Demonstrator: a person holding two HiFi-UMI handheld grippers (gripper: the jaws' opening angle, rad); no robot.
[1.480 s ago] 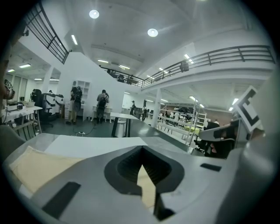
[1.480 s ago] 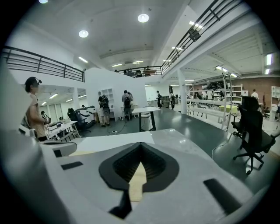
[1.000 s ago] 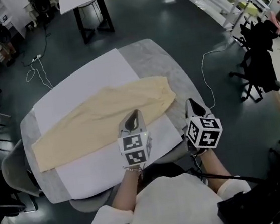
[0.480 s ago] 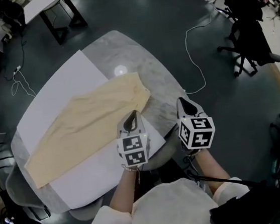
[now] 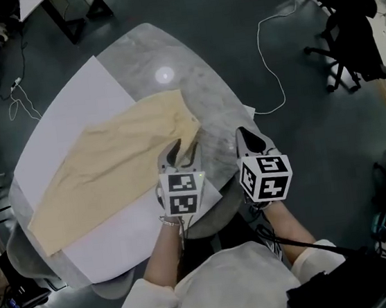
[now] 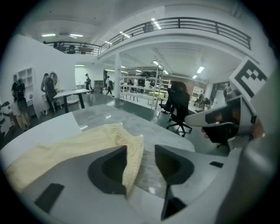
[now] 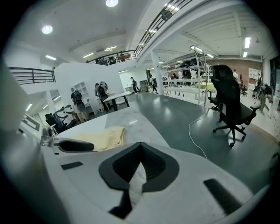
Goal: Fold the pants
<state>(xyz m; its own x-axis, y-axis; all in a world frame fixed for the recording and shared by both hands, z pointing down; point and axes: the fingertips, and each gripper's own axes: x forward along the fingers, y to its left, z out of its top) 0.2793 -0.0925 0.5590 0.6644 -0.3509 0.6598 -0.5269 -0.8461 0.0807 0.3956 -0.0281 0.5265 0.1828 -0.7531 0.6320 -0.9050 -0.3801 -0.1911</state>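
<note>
Pale yellow pants (image 5: 111, 167) lie flat and slantwise on a white sheet (image 5: 69, 109) over the round grey table (image 5: 159, 49), waistband end nearest me. My left gripper (image 5: 184, 151) hovers at the waistband corner. Its jaws are opening, and in the left gripper view (image 6: 141, 151) the waistband edge (image 6: 131, 157) shows in the gap, with neither pad pressing on it. To the right of the pants, over the table's near rim, my right gripper (image 5: 241, 134) is shut with nothing in it. In the right gripper view (image 7: 140, 145) its tips meet, with the pants (image 7: 103, 138) off to the left.
A black office chair (image 5: 353, 32) stands on the dark floor to the right, with a white cable (image 5: 272, 56) trailing beside the table. A black-legged table (image 5: 70, 4) stands at the back left. People stand far off in the hall (image 6: 48, 87).
Both grippers have come down and forward to the waistband end of the pants. The left jaws, shut before, now stand apart. The right jaws stay shut.
</note>
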